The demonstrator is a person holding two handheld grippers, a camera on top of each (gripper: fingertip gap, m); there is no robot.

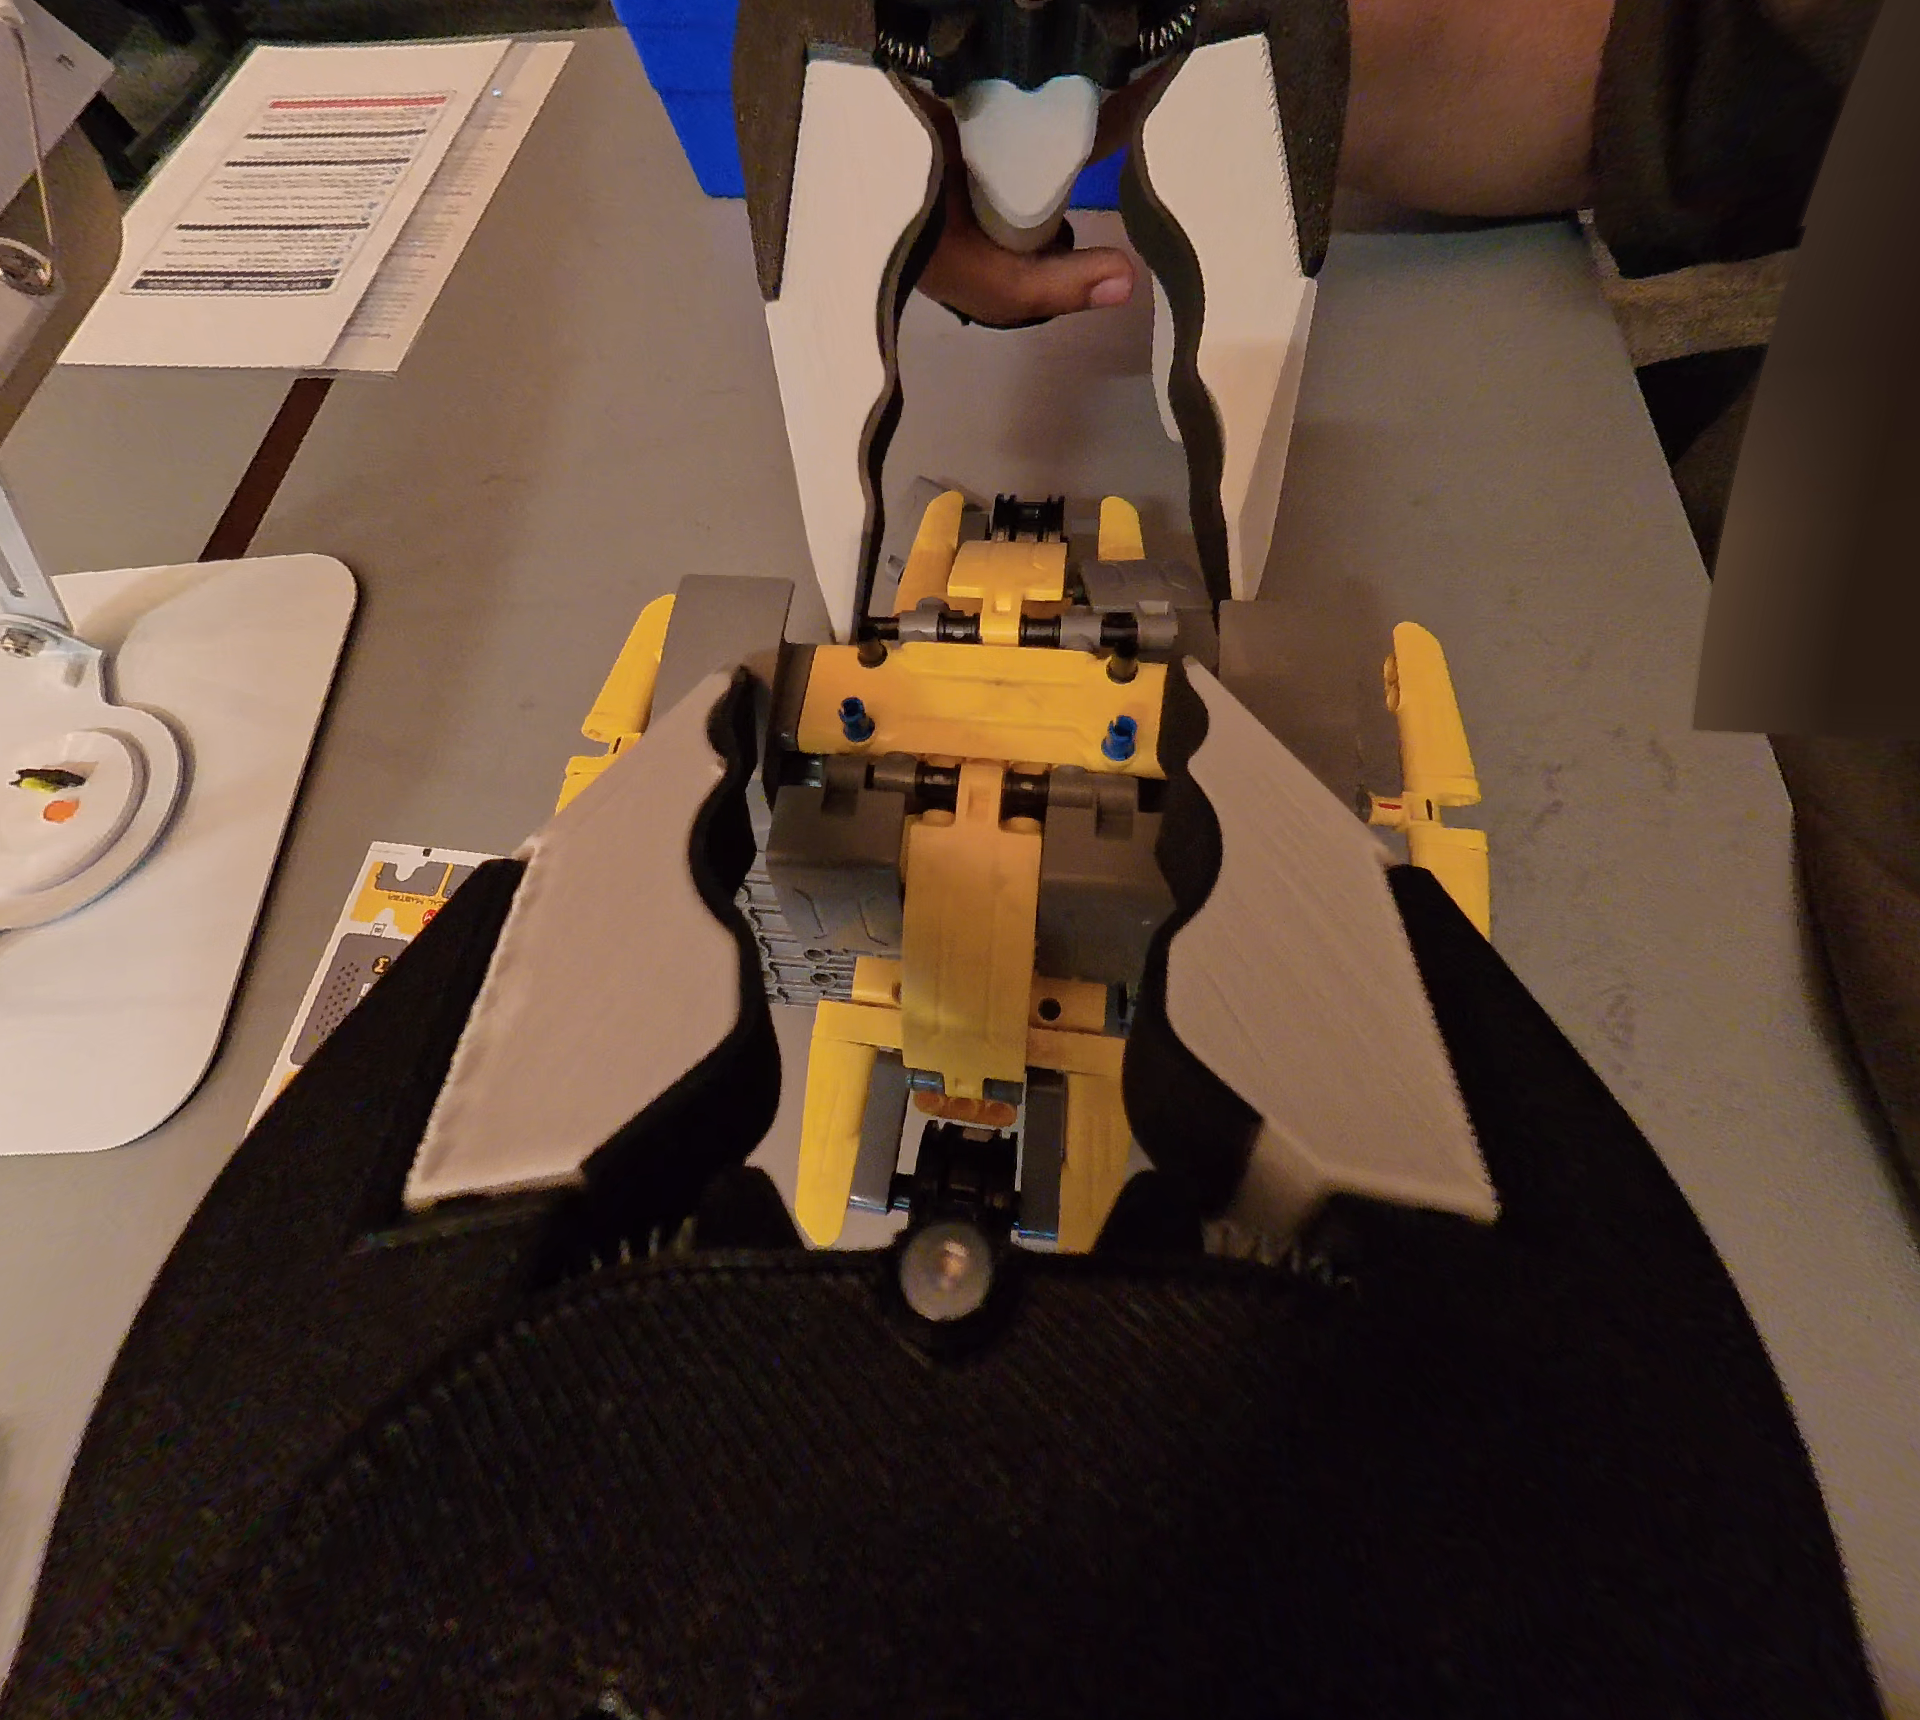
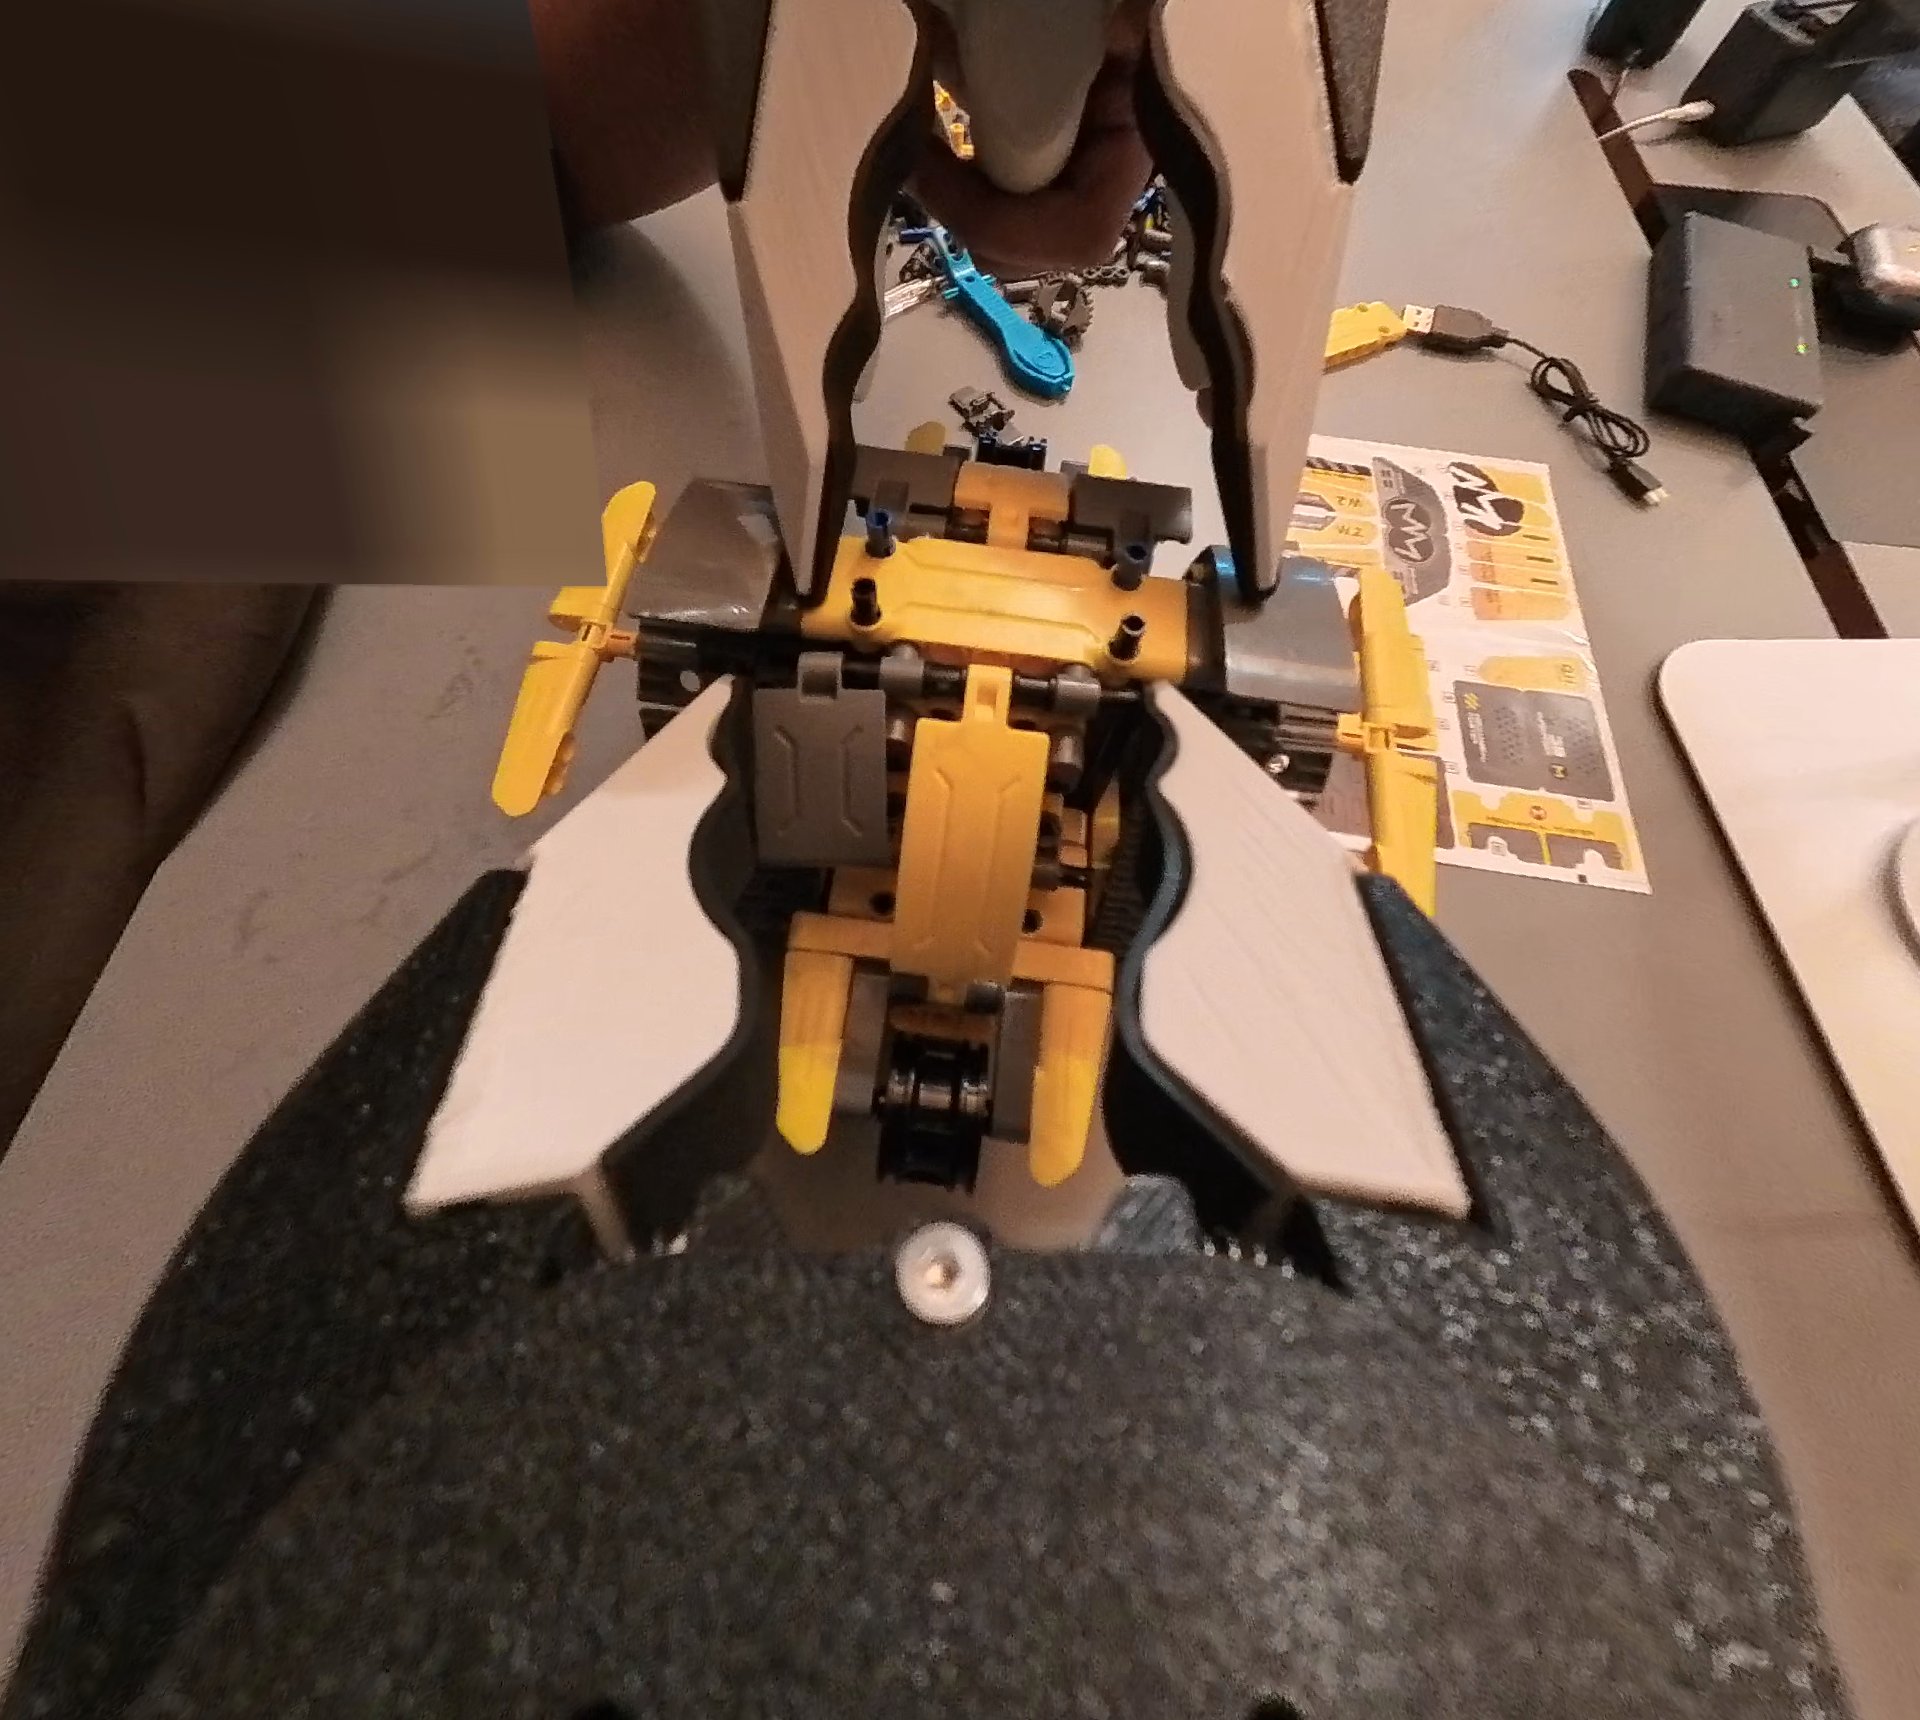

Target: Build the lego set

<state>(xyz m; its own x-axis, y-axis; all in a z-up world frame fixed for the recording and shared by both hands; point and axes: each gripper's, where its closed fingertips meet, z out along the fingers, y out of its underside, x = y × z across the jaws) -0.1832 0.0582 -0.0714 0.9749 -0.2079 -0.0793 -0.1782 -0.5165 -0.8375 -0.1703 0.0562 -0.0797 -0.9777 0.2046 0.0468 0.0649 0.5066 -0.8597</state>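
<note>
A yellow and grey toy brick model (image 1: 971,922) with yellow side arms stands on the grey table (image 1: 582,527). My left gripper (image 1: 961,725) comes in from the near end, and its fingers press both sides of the model's body. My right gripper (image 1: 1029,610) reaches in from the far end, with its fingertips down at the model's yellow cross beam. In the right wrist view the model (image 2: 966,797) sits between my right gripper's (image 2: 940,704) fingers, and the left gripper (image 2: 1034,590) faces it from the far side. Both grippers clasp the model.
A blue bin (image 1: 675,8) and a printed sheet (image 1: 312,195) lie at the back; a white board (image 1: 156,839) is at the left. A sticker sheet (image 2: 1455,631), a blue tool (image 2: 1018,340), loose parts, a cable (image 2: 1558,382) and black boxes (image 2: 1735,320) are near. A person's forearm (image 1: 1455,60) shows. My left and right fingertips are right by each other.
</note>
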